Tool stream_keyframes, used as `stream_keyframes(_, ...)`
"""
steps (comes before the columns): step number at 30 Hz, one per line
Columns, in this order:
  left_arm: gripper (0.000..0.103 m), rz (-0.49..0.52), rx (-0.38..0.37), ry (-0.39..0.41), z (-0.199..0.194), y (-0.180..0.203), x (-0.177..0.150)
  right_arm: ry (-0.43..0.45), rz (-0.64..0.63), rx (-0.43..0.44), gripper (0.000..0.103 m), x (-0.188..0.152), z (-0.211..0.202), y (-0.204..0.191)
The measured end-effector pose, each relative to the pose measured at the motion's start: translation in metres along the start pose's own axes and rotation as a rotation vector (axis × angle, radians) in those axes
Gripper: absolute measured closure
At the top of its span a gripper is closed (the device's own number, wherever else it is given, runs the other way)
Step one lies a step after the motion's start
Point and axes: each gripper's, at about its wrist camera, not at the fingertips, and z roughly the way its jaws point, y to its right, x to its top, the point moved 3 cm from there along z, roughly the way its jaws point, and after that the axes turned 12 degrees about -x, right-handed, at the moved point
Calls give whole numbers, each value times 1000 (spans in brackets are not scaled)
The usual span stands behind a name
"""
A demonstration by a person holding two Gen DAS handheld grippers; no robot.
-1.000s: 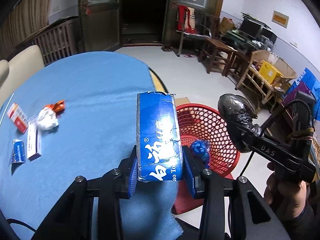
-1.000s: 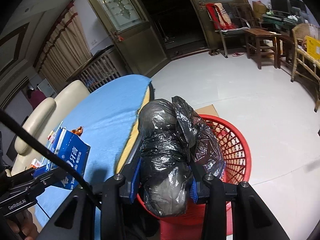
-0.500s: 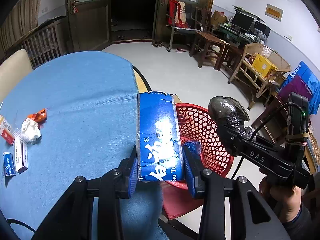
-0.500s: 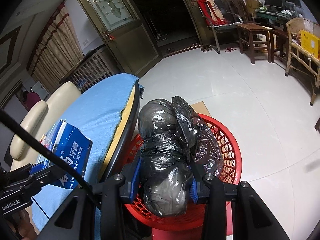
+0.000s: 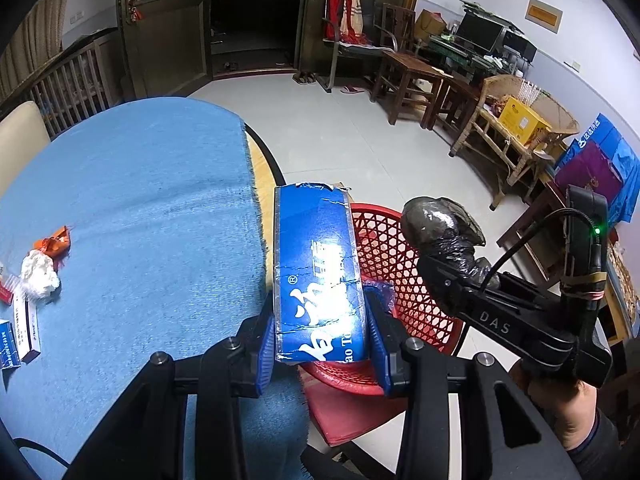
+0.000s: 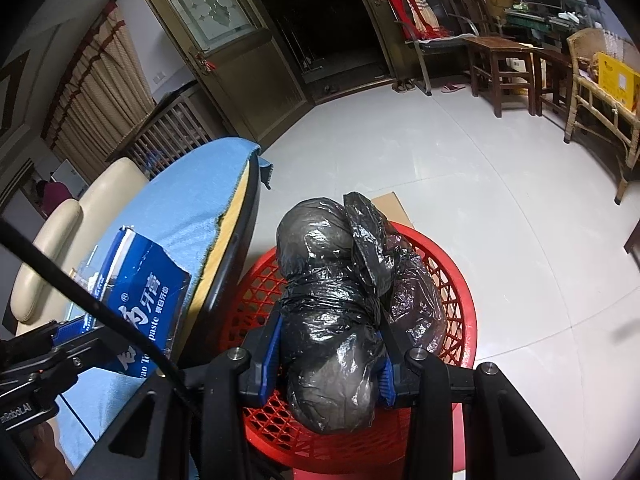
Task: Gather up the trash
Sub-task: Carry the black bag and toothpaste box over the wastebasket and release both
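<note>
My left gripper (image 5: 320, 344) is shut on a blue toothpaste box (image 5: 316, 272), held over the table's right edge beside the red mesh basket (image 5: 384, 248). The same box (image 6: 140, 304) shows at the left of the right wrist view. My right gripper (image 6: 330, 364) is shut on a knotted black plastic bag (image 6: 336, 300), which hangs above the red basket (image 6: 448, 280). From the left wrist view that bag (image 5: 440, 228) sits over the basket's right rim. Something blue (image 5: 384, 292) lies inside the basket.
The blue-clothed round table (image 5: 140, 208) carries a white wad (image 5: 38, 276), an orange wrapper (image 5: 54, 242) and small boxes (image 5: 24, 320) at its left. The basket stands on a red stool (image 5: 352, 412). Wooden chairs (image 5: 404, 80) and a cane bench (image 5: 516, 140) line the far wall.
My left gripper with the toothpaste box has shifted to the right, off the table edge toward the basket. The right gripper and its bag have stayed over the basket.
</note>
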Motion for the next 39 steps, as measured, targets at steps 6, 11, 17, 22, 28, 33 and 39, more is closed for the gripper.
stream_keyframes(6,61,1,-6,-10,7,4,5,-33,1,-14,61,1,10,-5)
stream_keyframes(11,61,1,-11,-16,10,4,7,-60,4,-23,57,5,19,-8)
stream_keyframes(17,61,6,-12,-18,11,5,6,-79,36,-23,32,8,26,-9)
stream_keyframes(22,61,11,-11,-18,11,8,7,-47,56,-35,31,13,21,-7)
stream_keyframes(28,61,26,-14,-20,13,11,8,3,90,-41,31,18,9,9)
stream_keyframes(33,61,37,-10,-28,17,17,10,39,117,-46,31,19,-4,19)
stream_keyframes(39,61,62,22,-43,24,23,12,54,142,-58,31,18,-14,33)
